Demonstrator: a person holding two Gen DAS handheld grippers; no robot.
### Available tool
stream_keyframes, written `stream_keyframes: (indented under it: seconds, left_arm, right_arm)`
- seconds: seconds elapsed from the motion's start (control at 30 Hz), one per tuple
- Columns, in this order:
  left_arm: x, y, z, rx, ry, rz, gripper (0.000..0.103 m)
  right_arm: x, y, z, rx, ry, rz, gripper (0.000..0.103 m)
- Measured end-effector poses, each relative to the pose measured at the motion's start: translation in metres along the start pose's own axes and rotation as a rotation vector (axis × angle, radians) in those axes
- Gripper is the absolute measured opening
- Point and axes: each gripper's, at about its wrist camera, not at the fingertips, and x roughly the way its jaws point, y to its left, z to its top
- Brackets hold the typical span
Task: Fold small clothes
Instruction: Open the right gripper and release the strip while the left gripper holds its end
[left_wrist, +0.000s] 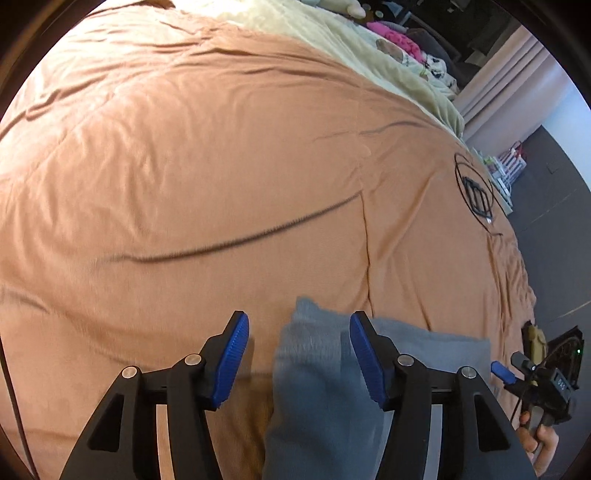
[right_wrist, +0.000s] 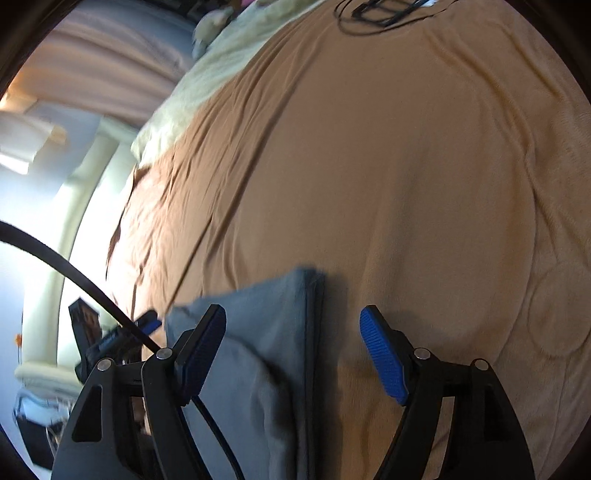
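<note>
A grey garment (left_wrist: 317, 373) lies on the orange blanket (left_wrist: 184, 166) of a bed, at the edge nearest both cameras. The left hand-held gripper (left_wrist: 299, 360) stands released over the garment's left part: its jaws are apart, the cloth passes below and between them, and neither blue pad presses on it. The right hand-held gripper (right_wrist: 293, 354) is likewise released, with the garment's straight, doubled edge (right_wrist: 314, 332) lying between its jaws and bare blanket beneath the jaw away from the garment. In the left view a hand (left_wrist: 543, 443) holds the right tool beyond the garment's right side.

Risks, judged from this layout. The garment appears folded once, yet its layers sit loosely; soft cloth on a soft blanket can spring open or slide if a pad drags across it on withdrawal. A fresh grasp taken too deep could pinch the blanket together with the garment, lifting both and spoiling the fold. A grasp on only the top layer would peel the fold apart. A black cable (right_wrist: 74, 273) runs beside the garment, near the right tool's jaw, and could snag on that jaw or sweep the cloth. Beyond the garment, a coiled black cord (left_wrist: 476, 192) lies well apart and poses little hazard.
</note>
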Motion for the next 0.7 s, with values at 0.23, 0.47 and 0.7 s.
stream_keyframes:
  seconds: [0.23, 0.47, 0.7]
  left_arm:
    - [-0.002, 0.006, -0.024, 0.023, 0.071, -0.013, 0.059]
    - [-0.006, 0.014, -0.046, -0.008, 0.109, -0.032, 0.059]
    - [-0.004, 0.019, -0.058, -0.044, 0.136, -0.046, 0.058]
  right_arm:
    - [-0.002, 0.005, -0.014, -0.058, 0.038, 0.055, 0.074]
    - [0.007, -0.021, -0.007, -0.054, 0.095, 0.112, 0.074]
    - [0.005, -0.038, 0.005, -0.039, 0.135, 0.12, 0.073]
